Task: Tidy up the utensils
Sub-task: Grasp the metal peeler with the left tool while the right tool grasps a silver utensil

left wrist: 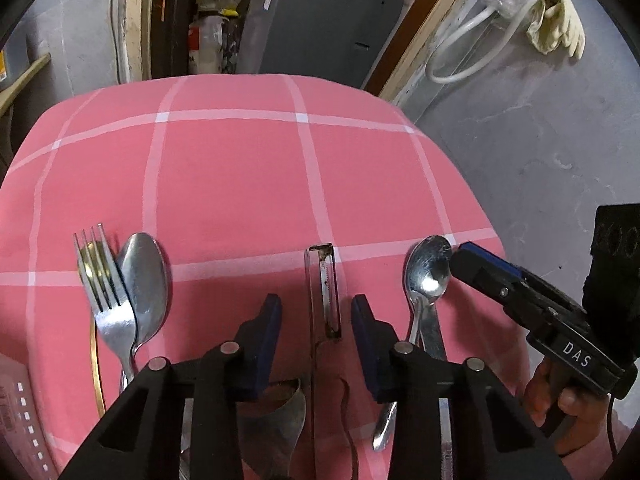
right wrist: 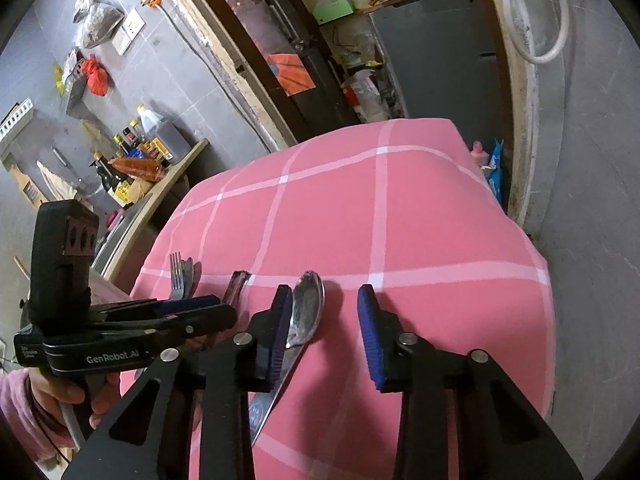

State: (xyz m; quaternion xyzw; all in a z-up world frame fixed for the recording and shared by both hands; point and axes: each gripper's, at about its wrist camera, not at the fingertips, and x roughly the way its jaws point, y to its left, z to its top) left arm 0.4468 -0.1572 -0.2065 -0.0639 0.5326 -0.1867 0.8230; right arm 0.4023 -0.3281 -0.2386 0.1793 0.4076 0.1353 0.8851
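On the pink checked tablecloth (left wrist: 240,184) lie a fork (left wrist: 100,284) and a spoon (left wrist: 145,284) side by side at the left. A steel peeler (left wrist: 324,292) is in the middle and a second spoon (left wrist: 428,272) at the right, over a flat steel handle (left wrist: 434,332). My left gripper (left wrist: 316,320) straddles the peeler with its jaws apart and its pads clear of it. In the right wrist view, my right gripper (right wrist: 325,324) stands low over the second spoon (right wrist: 308,304), jaws apart. The spoon bowl lies close beside the left pad (right wrist: 280,320).
A gold-rimmed plate edge (left wrist: 95,364) shows at the cloth's left. The table's right edge drops to a grey floor (left wrist: 540,160) just beyond the second spoon. A counter with bottles (right wrist: 132,160) stands to the left, a grey cabinet (right wrist: 432,56) behind the table.
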